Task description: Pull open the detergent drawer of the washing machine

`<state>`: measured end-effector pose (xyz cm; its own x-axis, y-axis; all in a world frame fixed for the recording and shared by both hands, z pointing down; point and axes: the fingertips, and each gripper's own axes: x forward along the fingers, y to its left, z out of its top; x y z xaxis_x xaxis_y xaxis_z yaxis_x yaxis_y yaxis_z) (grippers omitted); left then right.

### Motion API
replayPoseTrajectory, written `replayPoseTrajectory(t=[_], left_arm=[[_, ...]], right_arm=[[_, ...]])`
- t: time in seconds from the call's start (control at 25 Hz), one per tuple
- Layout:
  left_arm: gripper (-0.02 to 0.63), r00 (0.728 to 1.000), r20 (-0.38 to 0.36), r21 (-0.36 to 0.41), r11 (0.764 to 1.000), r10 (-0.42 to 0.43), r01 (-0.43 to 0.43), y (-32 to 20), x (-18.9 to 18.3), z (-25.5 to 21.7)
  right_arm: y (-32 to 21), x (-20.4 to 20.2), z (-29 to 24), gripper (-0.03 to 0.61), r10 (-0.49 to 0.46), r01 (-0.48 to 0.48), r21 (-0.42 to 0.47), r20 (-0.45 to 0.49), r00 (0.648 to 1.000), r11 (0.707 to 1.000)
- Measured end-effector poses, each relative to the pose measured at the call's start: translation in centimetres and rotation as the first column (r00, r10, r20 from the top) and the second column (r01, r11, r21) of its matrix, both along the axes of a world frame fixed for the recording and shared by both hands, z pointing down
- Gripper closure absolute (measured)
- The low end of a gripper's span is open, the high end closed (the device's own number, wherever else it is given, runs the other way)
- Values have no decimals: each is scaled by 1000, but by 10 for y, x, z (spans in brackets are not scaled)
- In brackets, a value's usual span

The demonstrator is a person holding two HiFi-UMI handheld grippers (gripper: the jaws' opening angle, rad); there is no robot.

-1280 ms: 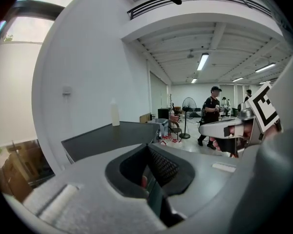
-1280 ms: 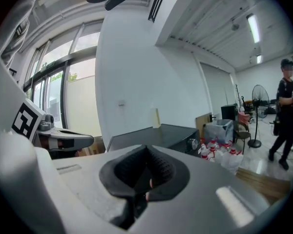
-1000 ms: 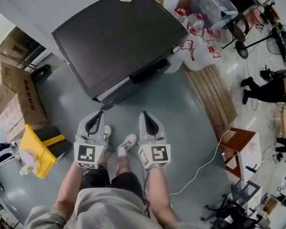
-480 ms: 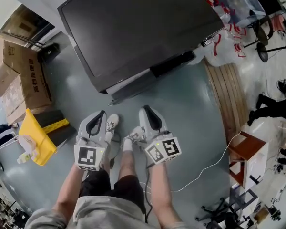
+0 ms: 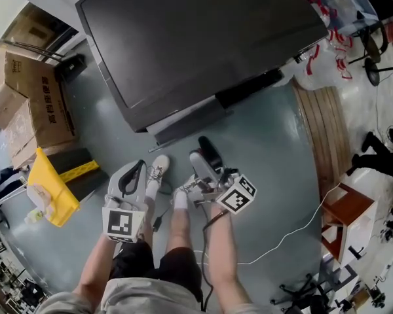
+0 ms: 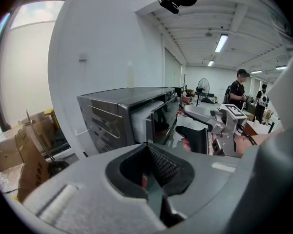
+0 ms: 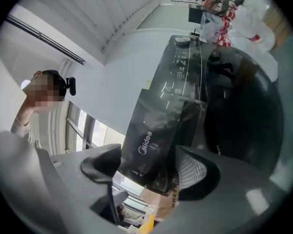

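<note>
The dark washing machine (image 5: 196,38) fills the top of the head view, its front facing me. Its detergent drawer (image 5: 187,128) is the glossy panel with a logo at the front's left end, and it fills the middle of the right gripper view (image 7: 154,140). My right gripper (image 5: 205,154) is rolled onto its side just short of the drawer. Its jaws are opening; the panel shows between them (image 7: 149,165) but they do not touch it. Lower left, my left gripper (image 5: 136,167) hangs back from the machine, shut and empty (image 6: 147,147).
Cardboard boxes (image 5: 26,90) and a yellow object (image 5: 49,195) stand on the floor at the left. A wooden pallet (image 5: 321,129), plastic bags (image 5: 327,64) and a red-brown stool (image 5: 344,218) lie to the right. A white cable (image 5: 281,227) crosses the floor. The person's shoes (image 5: 158,169) stand between the grippers.
The right gripper has rolled onto its side, gone forward towards the drawer and opened its jaws. The left gripper has stayed shut and hung back.
</note>
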<state>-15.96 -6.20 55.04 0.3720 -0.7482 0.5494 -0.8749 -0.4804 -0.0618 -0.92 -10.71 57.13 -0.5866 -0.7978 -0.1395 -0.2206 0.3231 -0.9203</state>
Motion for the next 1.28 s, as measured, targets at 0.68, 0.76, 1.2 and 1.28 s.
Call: replayPoseTrajectory(t=[0.68, 0.76, 1.2, 1.28], left_arm=[[603, 999, 45, -43, 999, 11, -10, -1, -10, 18], [603, 999, 48, -42, 999, 10, -8, 1, -12, 20], [603, 999, 43, -28, 1000, -5, 6, 2, -18, 22], [603, 999, 49, -29, 1000, -3, 4, 4, -19, 23]], right_arm=[[-28, -15, -4, 225, -75, 63, 76, 161, 984, 995], [-28, -14, -4, 225, -76, 63, 80, 172, 982, 995], [-32, -16, 2, 294, -53, 47, 50, 131, 990, 998], [-32, -17, 2, 300, -54, 46, 56, 139, 989, 997]])
